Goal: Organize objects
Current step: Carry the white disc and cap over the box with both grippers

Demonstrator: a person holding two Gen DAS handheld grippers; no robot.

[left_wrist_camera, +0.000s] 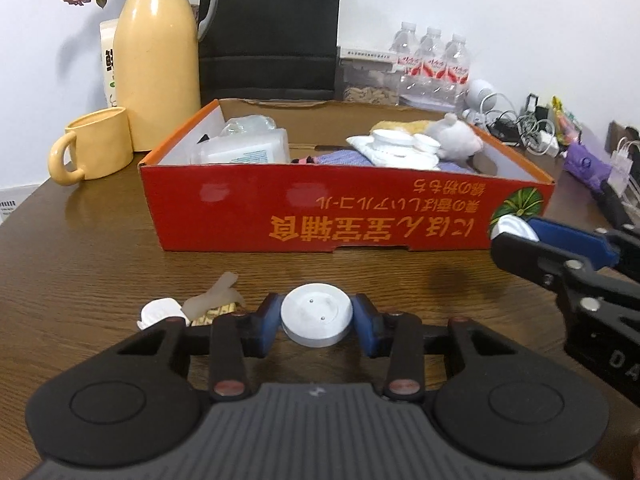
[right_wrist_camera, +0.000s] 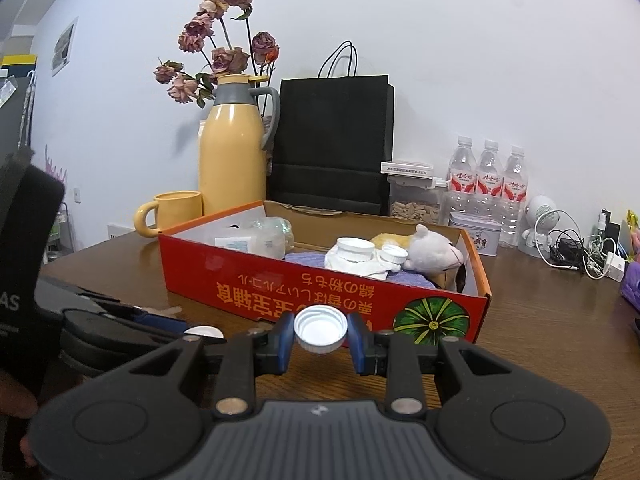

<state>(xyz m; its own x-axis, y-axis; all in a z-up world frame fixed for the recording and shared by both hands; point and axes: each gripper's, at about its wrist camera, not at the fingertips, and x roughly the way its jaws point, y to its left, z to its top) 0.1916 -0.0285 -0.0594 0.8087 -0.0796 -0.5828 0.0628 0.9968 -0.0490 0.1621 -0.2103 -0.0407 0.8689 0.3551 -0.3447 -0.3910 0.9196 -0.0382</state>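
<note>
White round lid (left_wrist_camera: 317,315) lies flat on the surface, near the red box (left_wrist_camera: 320,208). Ribbed white cap (right_wrist_camera: 320,328) sits upturned, clear of the surface. Two more caps (right_wrist_camera: 366,251) lie in the box.

Wooden table (left_wrist_camera: 80,248): red box (left_wrist_camera: 320,208), mug (left_wrist_camera: 96,148)

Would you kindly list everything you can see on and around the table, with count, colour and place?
box: one, red and orange, table centre
lids in box: two, white, on white cloth beside plush toy
plastic bottle: one, clear, lying in box
flask: one, yellow, behind box
mug: one, yellow, beside flask
dried roses: one bunch, pink, behind flask
paper bag: one, black, at wall
water bottles: three, clear, right rear
cables: tangle, far right
table: one, brown wood
white disc: one, between left gripper pads
ribbed cap: one, white, gripped by right gripper
</note>
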